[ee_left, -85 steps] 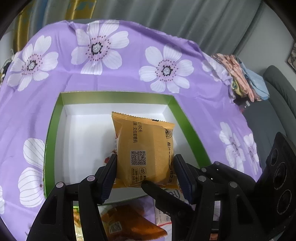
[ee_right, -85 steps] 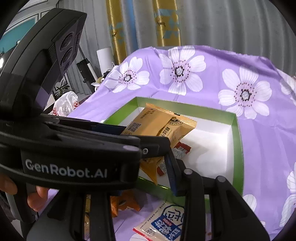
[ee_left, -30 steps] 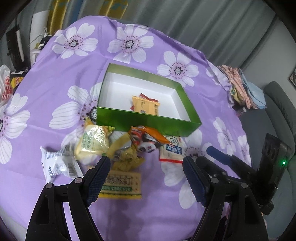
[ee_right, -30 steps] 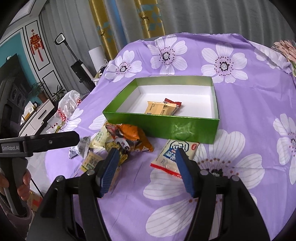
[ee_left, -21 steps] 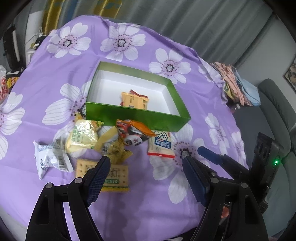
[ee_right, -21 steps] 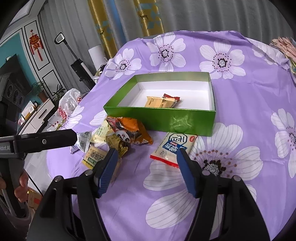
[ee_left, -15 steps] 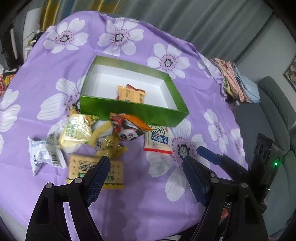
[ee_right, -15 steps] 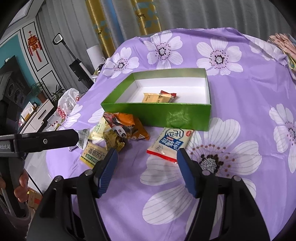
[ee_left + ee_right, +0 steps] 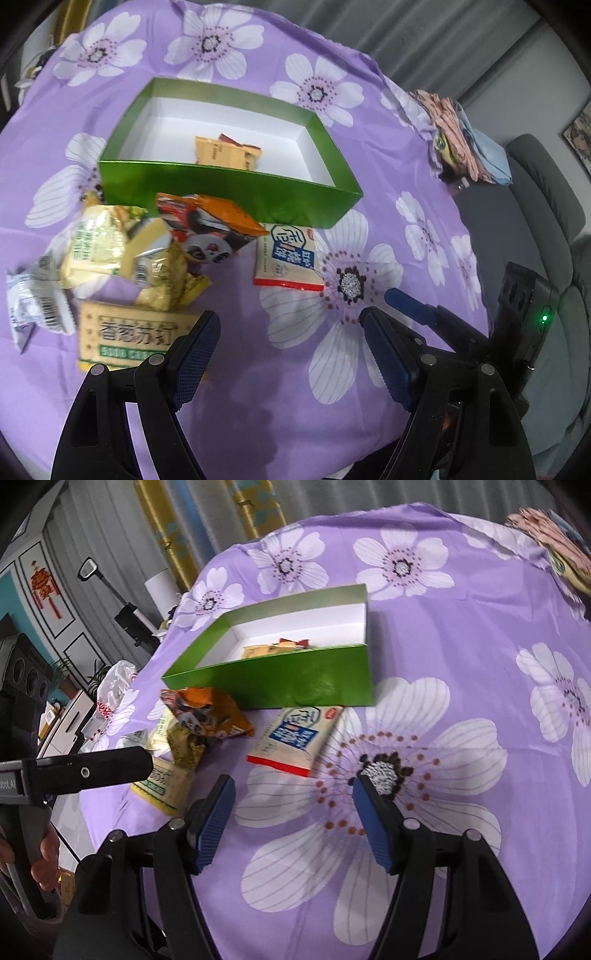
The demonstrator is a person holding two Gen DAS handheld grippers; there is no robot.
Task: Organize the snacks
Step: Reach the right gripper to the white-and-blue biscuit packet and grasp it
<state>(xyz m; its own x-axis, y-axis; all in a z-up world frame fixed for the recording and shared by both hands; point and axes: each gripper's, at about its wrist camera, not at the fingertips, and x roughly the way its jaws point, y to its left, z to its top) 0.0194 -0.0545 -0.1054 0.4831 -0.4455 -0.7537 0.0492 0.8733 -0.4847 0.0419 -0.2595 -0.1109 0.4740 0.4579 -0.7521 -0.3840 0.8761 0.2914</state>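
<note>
Snacks lie loose on the purple flowered cloth (image 9: pixel 369 155) ahead of both grippers, heaped against the near wall of the green box (image 9: pixel 229 184), and two packets already rest inside it: a tan packet (image 9: pixel 218 153) with a red one (image 9: pixel 231 139) tucked behind.

Both tools hang empty above the cloth. The left gripper (image 9: pixel 286 354) has its blue pads (image 9: pixel 195 354) standing well apart with only fabric between them, and the right gripper (image 9: pixel 293 819) is the same, jaws spread over a white flower, nothing clamped.

The relation that matters is the white-and-blue packet (image 9: pixel 295 738). From the right gripper it lies straight ahead and a touch to the left, just beyond the fingertips, flat on the cloth, its long axis running away from the tool toward the box wall, which its far end nearly touches. From the left gripper the same packet (image 9: pixel 286 258) is also straight ahead, but a little farther off. I judge the right hand the nearer and better lined up: its jaws would straddle the packet's narrow width with little turning.

The rest of the heap sits ahead and to the left of the left gripper: the orange panda bag (image 9: pixel 207 232), a pale yellow-green bag (image 9: pixel 96 247), a flat cracker pack (image 9: pixel 129 332) just beside its left finger, and a white wrapper (image 9: pixel 33 302) farthest left.
</note>
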